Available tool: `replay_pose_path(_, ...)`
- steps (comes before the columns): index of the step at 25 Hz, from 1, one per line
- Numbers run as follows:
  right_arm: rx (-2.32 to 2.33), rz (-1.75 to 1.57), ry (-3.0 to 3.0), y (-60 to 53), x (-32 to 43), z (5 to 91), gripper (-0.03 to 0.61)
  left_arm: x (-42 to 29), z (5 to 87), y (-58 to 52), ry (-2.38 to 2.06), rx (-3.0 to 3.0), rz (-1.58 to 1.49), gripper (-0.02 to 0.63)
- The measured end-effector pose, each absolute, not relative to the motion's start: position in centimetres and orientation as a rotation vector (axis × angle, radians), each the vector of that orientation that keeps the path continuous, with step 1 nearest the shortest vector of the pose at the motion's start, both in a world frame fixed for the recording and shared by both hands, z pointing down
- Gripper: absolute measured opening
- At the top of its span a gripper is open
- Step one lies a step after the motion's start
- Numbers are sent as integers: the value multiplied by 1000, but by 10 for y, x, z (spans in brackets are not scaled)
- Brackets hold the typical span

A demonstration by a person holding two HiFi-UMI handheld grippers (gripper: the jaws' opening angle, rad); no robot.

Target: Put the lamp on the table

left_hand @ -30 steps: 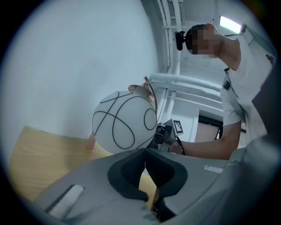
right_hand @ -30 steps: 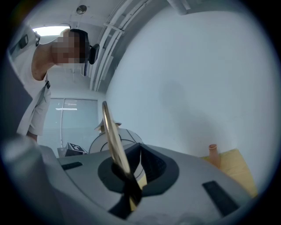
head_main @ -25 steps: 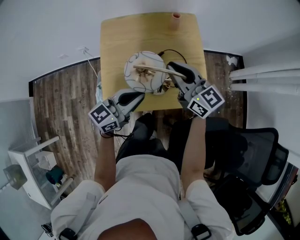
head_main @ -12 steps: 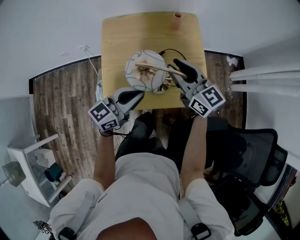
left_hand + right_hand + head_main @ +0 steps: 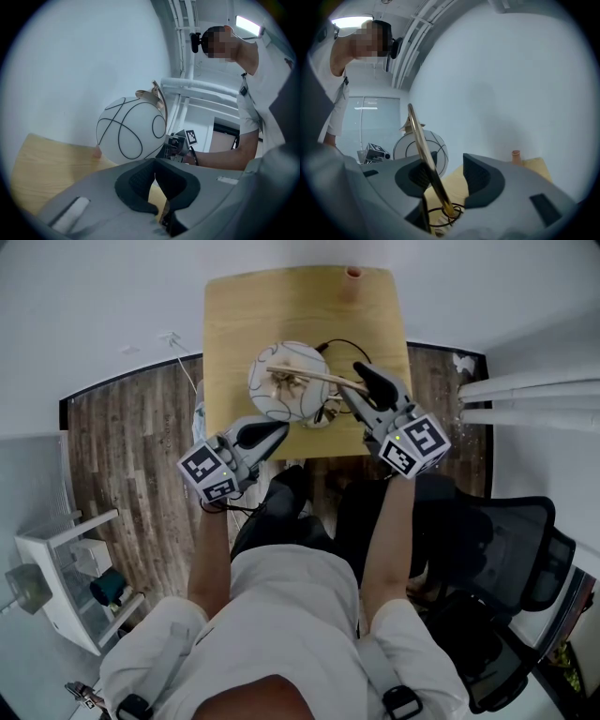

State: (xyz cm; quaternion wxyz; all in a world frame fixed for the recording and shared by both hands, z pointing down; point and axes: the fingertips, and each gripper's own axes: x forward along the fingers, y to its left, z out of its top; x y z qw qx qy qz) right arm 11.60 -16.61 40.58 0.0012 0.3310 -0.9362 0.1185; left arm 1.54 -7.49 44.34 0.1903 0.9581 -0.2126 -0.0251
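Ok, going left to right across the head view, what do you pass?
A white shelf unit → lamp globe → right gripper, whose jaws have just been opening with the brass stem between them → white pipes.

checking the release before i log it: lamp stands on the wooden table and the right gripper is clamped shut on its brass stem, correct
Not clamped. The lamp stands on the wooden table, but the right gripper view shows the right gripper open: its jaws have just been opening and stand wide apart, with the brass stem between them.
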Motion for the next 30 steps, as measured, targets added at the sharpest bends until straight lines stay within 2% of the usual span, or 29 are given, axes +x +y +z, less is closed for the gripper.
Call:
replay_pose_path(16, 1118, 359, -2929, -128, 143, 399, 170, 14, 432, -61, -597, 2721, -61, -2)
replay_pose_path(22, 1163, 340, -2915, -117, 151, 394, 106, 12, 427, -60, -596, 2732, -67, -1)
replay_pose_path(24, 1206, 325, -2904, -112, 156, 391, 35, 12, 423, -58, -593, 2738, -72, -2)
replay_pose_path(26, 1247, 317, -2900, -106, 161, 384, 2, 11, 418, -57, -593, 2745, -76, -1)
replay_pose_path(30, 1248, 279, -2907, -89, 158, 367, 0, 7, 405, -52, -620, 2766, -74, 0)
